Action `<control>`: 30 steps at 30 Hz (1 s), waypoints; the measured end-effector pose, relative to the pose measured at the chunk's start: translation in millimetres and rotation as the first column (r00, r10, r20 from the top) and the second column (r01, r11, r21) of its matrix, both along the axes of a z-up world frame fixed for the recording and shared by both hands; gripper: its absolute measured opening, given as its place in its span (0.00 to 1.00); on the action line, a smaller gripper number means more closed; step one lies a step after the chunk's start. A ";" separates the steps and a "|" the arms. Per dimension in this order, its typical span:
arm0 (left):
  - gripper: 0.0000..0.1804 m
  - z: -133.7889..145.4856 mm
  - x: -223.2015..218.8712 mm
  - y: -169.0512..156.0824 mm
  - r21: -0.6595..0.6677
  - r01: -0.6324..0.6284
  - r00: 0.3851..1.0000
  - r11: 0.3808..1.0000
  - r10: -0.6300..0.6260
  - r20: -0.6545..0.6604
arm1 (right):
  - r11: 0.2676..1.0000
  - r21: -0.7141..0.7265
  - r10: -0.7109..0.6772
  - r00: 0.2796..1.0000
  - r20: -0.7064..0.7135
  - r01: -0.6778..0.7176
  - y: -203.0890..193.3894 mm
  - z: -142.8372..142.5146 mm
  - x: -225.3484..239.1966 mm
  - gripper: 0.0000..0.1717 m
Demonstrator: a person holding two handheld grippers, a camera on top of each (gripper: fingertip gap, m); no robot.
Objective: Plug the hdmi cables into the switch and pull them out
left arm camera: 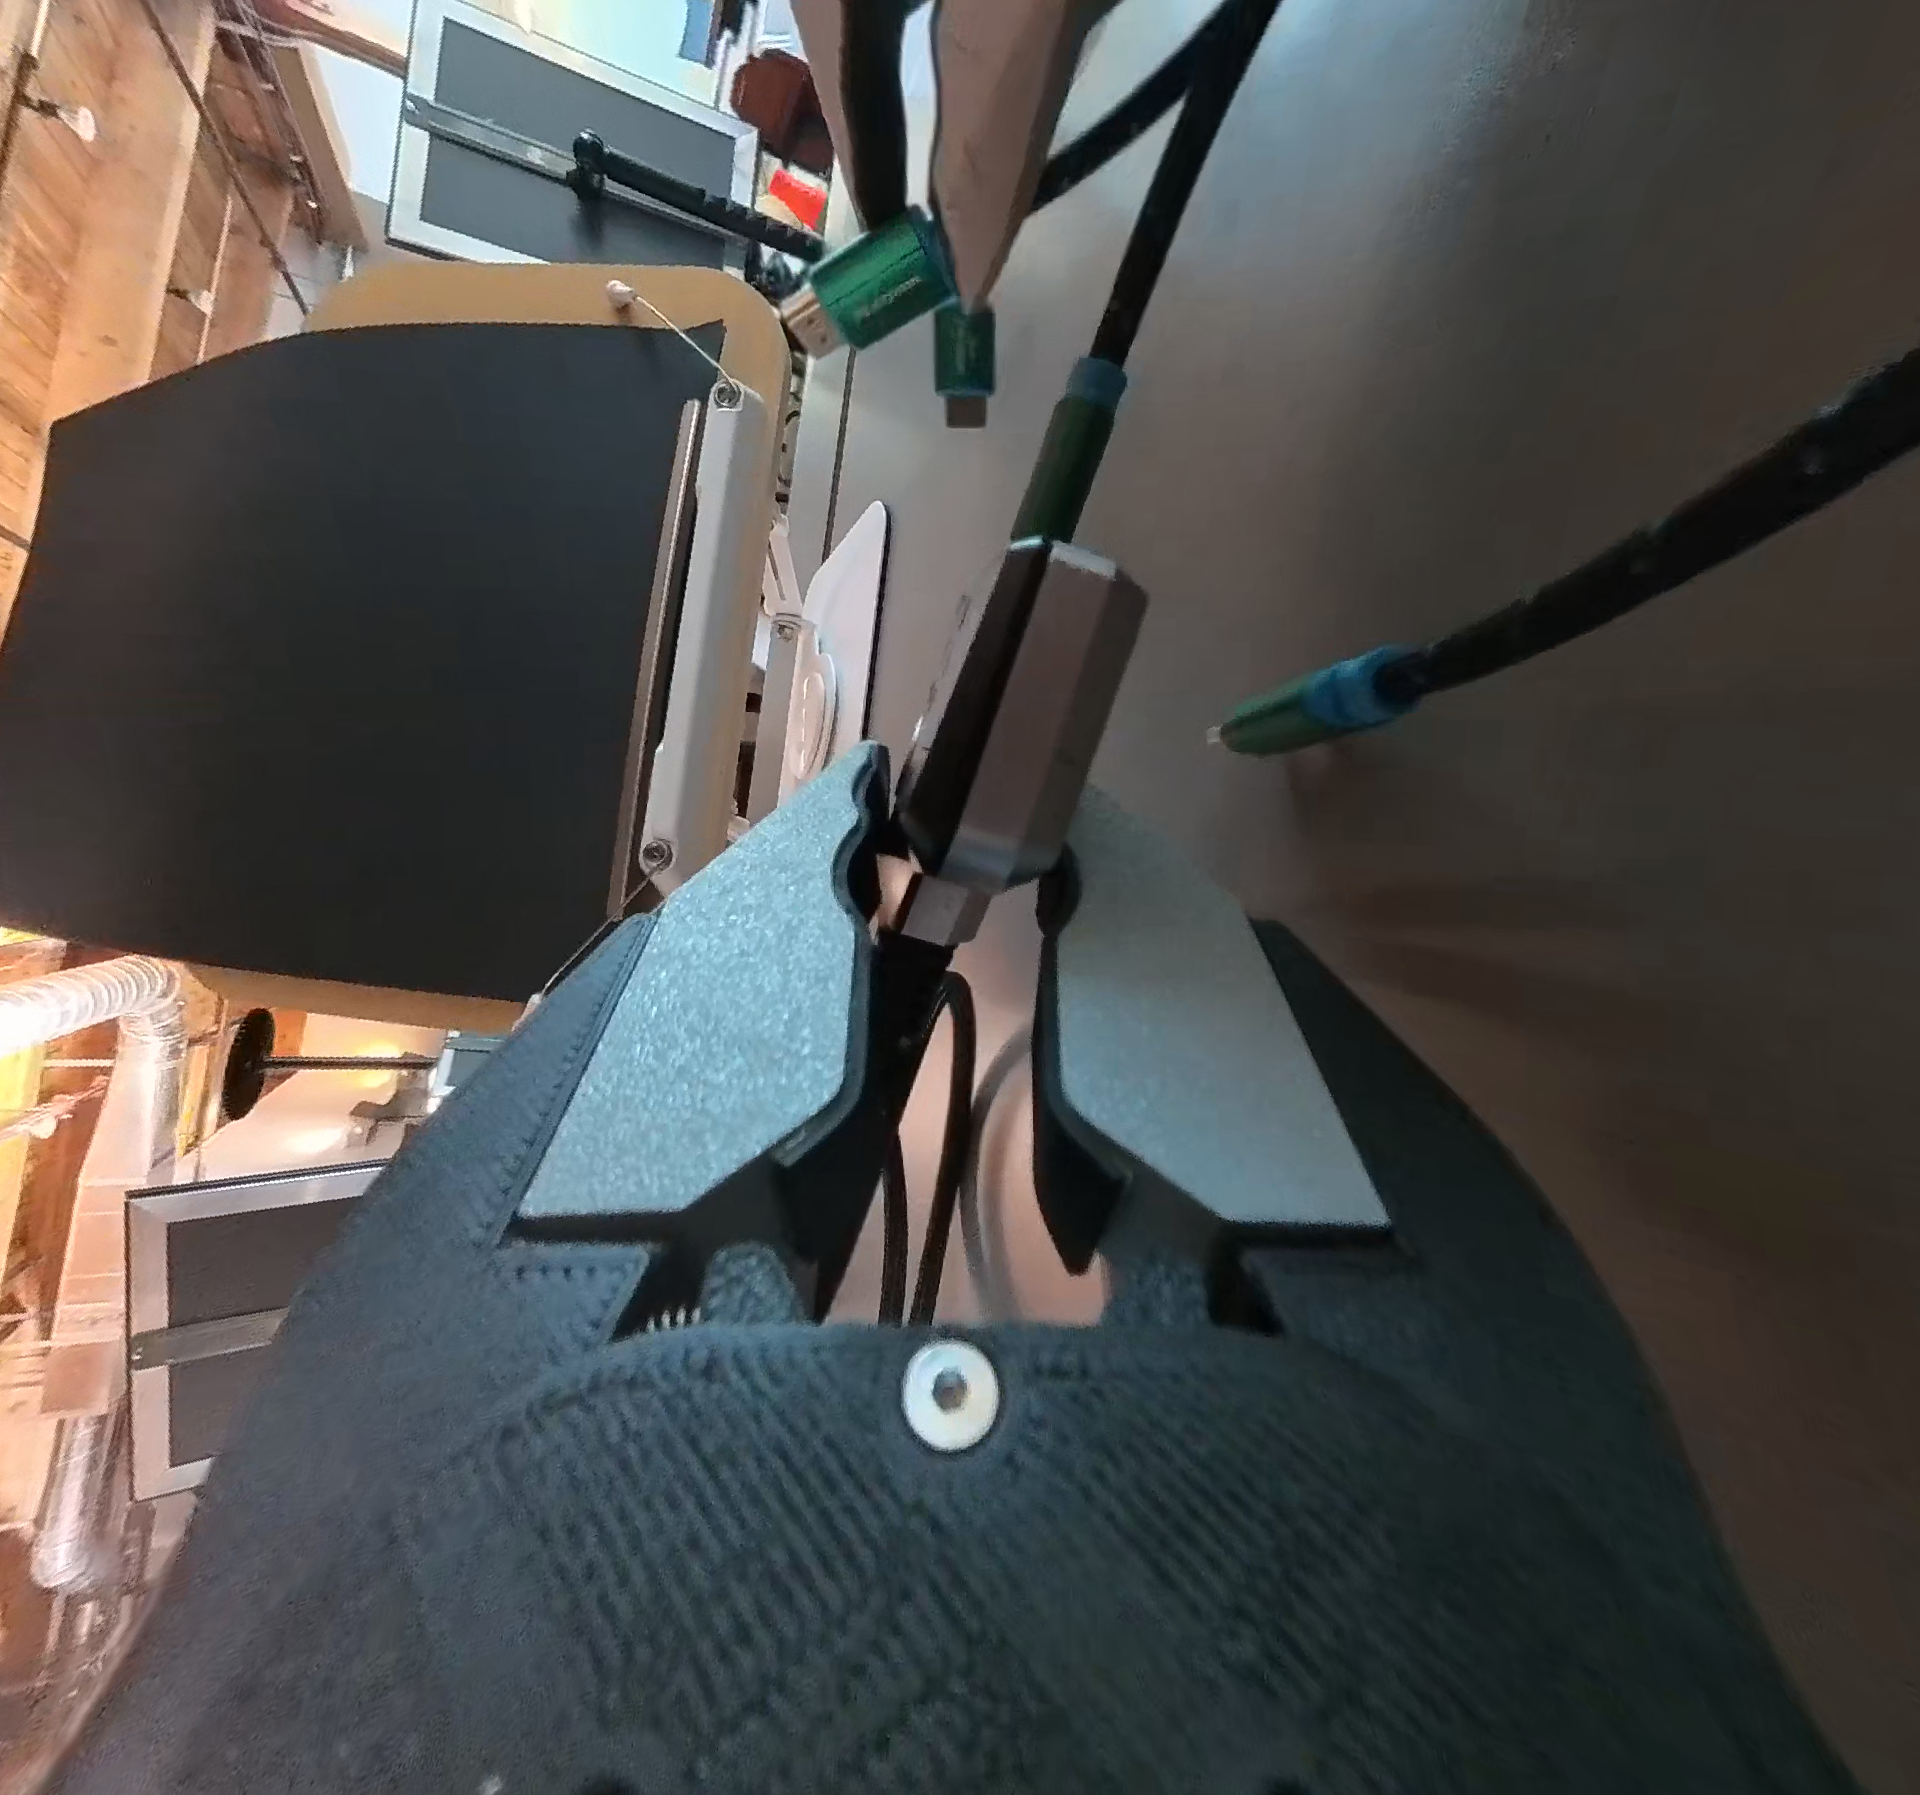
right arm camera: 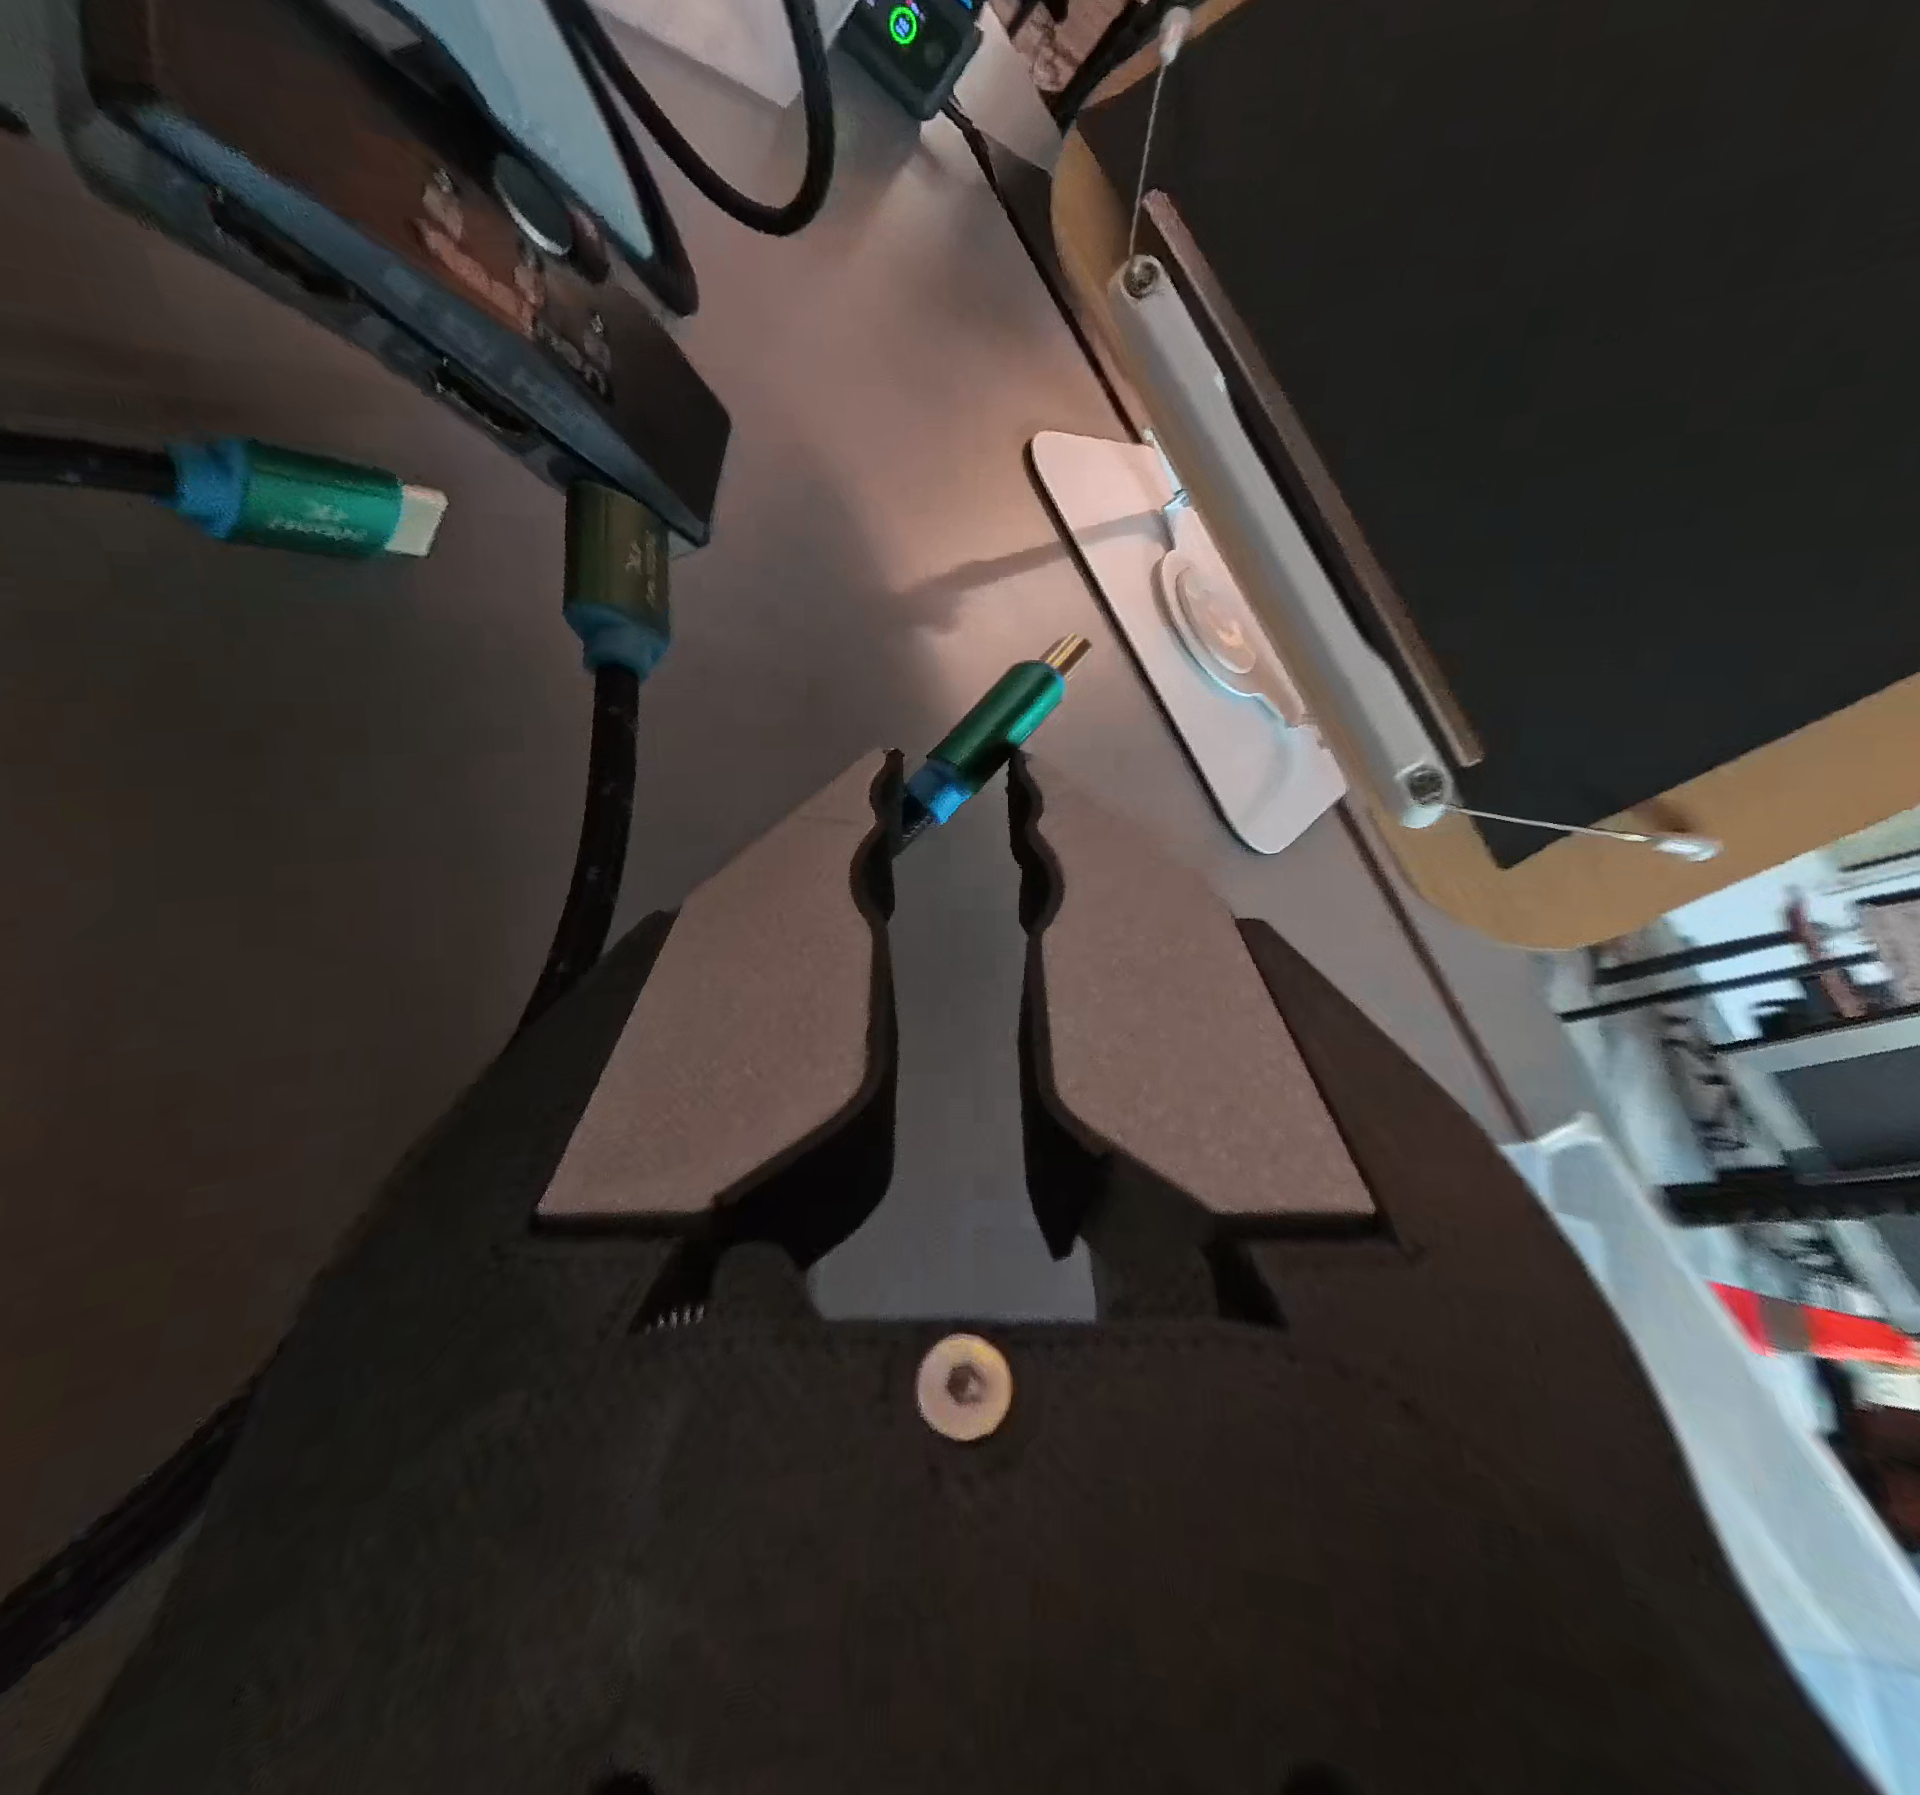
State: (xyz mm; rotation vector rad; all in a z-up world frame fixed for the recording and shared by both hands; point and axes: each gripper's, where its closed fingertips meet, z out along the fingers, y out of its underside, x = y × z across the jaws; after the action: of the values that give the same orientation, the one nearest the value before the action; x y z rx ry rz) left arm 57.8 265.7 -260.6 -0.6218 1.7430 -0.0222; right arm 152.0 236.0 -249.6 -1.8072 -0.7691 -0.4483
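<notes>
Two tools work here: my left tool [left arm camera: 961, 836] clamps the grey switch [left arm camera: 1023, 706], while my right tool [right arm camera: 951, 779] pinches a green HDMI plug [right arm camera: 992, 722] above the tabletop [right arm camera: 831, 374].

Loose plug [right arm camera: 312, 504] and plugged cable [right arm camera: 613, 561] crowd switch [right arm camera: 436, 291]

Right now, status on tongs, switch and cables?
Left tongs clamped on the switch. Right tongs hold a green HDMI plug, unplugged. One cable plugged in; another plug lies loose on the table. Nothing blocking.
</notes>
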 end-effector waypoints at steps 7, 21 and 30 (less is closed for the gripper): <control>0.14 -3.3 0.8 0.4 0.032 -0.007 1.000 0.999 0.007 -0.017 | 0.991 -0.126 0.007 0.971 -0.237 -0.038 -0.4 -13.7 -2.9 0.09; 0.14 -0.4 0.2 0.8 0.046 -0.012 1.000 0.999 0.013 -0.010 | 0.978 -0.205 -0.073 0.968 -0.242 0.023 1.9 -30.2 6.5 0.05; 0.14 -4.5 1.4 0.2 0.059 -0.012 1.000 0.998 0.013 -0.025 | 0.978 -0.208 -0.083 0.944 -0.318 0.016 2.8 -26.3 7.6 0.12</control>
State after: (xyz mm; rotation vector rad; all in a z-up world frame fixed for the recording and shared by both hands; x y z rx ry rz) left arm 59.3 265.9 -265.1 -0.5922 1.7578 0.0459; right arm 159.7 238.8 -275.9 -2.0293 -0.5536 -0.0978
